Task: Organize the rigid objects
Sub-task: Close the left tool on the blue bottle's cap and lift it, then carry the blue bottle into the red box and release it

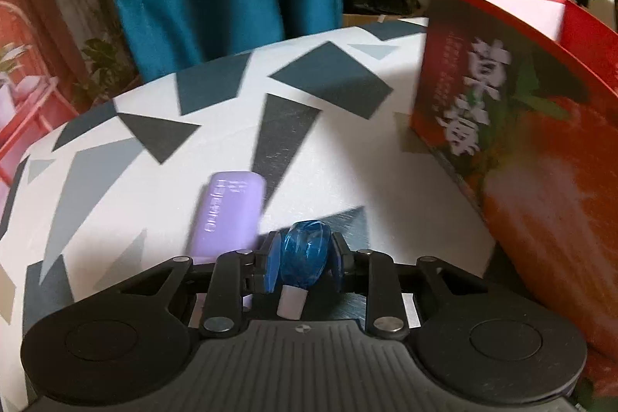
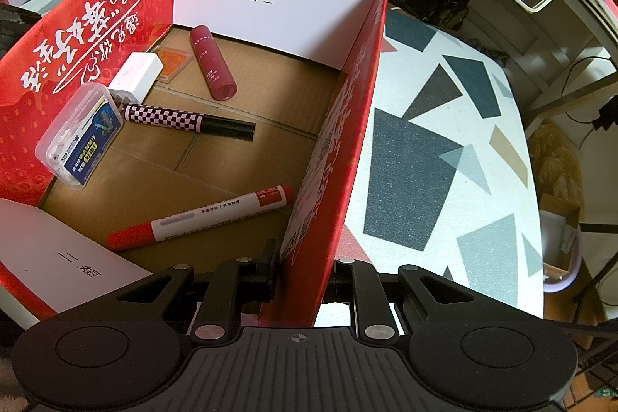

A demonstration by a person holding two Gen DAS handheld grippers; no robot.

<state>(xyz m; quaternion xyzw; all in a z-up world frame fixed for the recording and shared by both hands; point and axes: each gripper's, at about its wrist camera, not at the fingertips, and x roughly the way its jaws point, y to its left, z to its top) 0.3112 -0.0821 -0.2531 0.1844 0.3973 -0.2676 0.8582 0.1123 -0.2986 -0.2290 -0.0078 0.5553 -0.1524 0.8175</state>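
We hold a translucent blue faceted plastic piece (image 1: 305, 253) pinched in our left tool (image 1: 305, 259), our right tool (image 2: 303, 271) clamped on the red cardboard box's wall (image 2: 332, 157).

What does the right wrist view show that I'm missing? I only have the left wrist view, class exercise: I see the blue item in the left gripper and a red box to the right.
Observer: The right gripper is clamped on the red box wall, one finger inside, one outside.
Operator: Is anything in the box?
Observer: Yes. A red-capped white marker lies nearest the gripper on the cardboard floor.
Operator: Anything else?
Observer: A checkered pen, a maroon tube, a white block and a clear plastic case leaning on the left wall.
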